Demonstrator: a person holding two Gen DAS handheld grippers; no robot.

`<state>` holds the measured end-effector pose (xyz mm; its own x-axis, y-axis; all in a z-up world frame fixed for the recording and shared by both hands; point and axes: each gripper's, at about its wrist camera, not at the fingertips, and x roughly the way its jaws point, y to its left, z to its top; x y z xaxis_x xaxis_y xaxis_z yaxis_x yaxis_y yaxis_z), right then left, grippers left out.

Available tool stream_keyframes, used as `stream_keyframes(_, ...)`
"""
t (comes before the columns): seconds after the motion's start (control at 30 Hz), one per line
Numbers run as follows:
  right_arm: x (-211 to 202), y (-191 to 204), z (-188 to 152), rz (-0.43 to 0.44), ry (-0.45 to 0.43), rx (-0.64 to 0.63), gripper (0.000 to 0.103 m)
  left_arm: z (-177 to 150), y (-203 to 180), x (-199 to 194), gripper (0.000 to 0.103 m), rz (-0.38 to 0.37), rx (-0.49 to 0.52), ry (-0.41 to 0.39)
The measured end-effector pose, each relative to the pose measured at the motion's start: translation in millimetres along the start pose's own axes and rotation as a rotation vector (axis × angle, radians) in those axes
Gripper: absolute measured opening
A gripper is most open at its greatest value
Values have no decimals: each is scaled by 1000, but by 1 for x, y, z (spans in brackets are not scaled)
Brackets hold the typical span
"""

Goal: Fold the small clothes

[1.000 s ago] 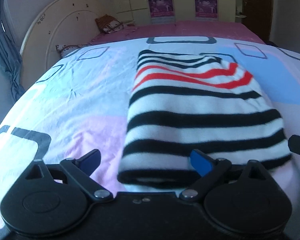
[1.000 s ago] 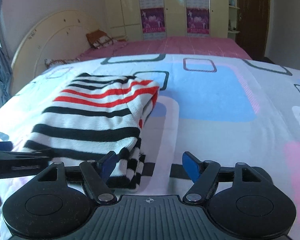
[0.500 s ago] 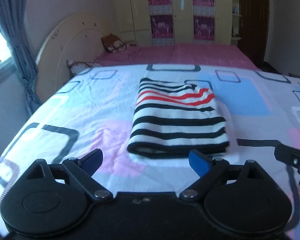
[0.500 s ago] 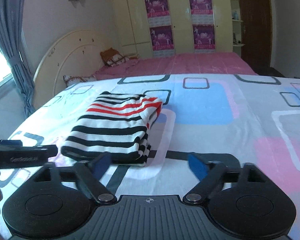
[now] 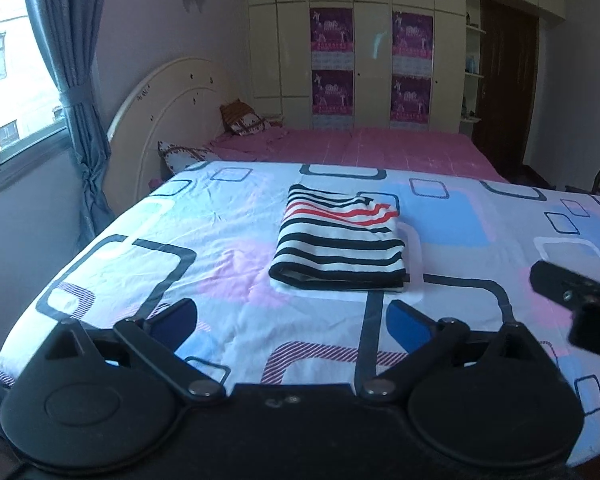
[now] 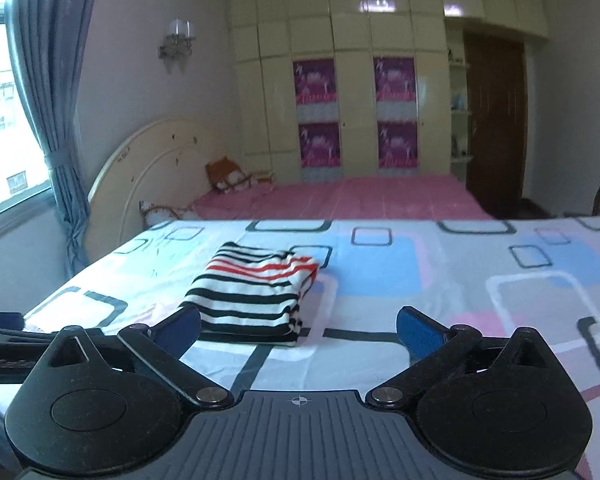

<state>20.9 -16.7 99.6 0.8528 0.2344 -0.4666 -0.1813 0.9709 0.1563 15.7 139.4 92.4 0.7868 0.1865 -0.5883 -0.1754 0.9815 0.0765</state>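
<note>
A striped garment (image 5: 338, 242), white with black and red stripes, lies folded in a flat rectangle on the patterned bed sheet (image 5: 220, 240). It also shows in the right wrist view (image 6: 256, 294). My left gripper (image 5: 292, 322) is open and empty, held back from the garment and above the bed's near edge. My right gripper (image 6: 298, 330) is open and empty, also back from the garment. Part of the right gripper shows at the right edge of the left wrist view (image 5: 572, 292). Part of the left gripper shows at the left edge of the right wrist view (image 6: 4, 354).
A second bed with a pink cover (image 5: 360, 148) lies beyond. A cream headboard (image 5: 168, 108) and pillows stand at the left. A window with blue curtains (image 5: 72, 80) is on the left wall. A wardrobe (image 6: 340, 100) and a dark door (image 6: 496, 128) are at the back.
Both grippers have pulled back and up from the folded garment, so it looks smaller and farther. Both stay open and empty. The garment has not moved.
</note>
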Motion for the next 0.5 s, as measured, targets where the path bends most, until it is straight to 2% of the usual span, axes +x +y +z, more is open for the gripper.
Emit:
stream_keyframes(0.2, -10, 4, -13, 4, -1, -2, 103, -6, 6, -24, 101, 4, -24, -22)
stream_keyframes(0.5, -26, 2, -16, 4, -26, -12, 103, -10, 9, -36, 102, 17, -38, -39)
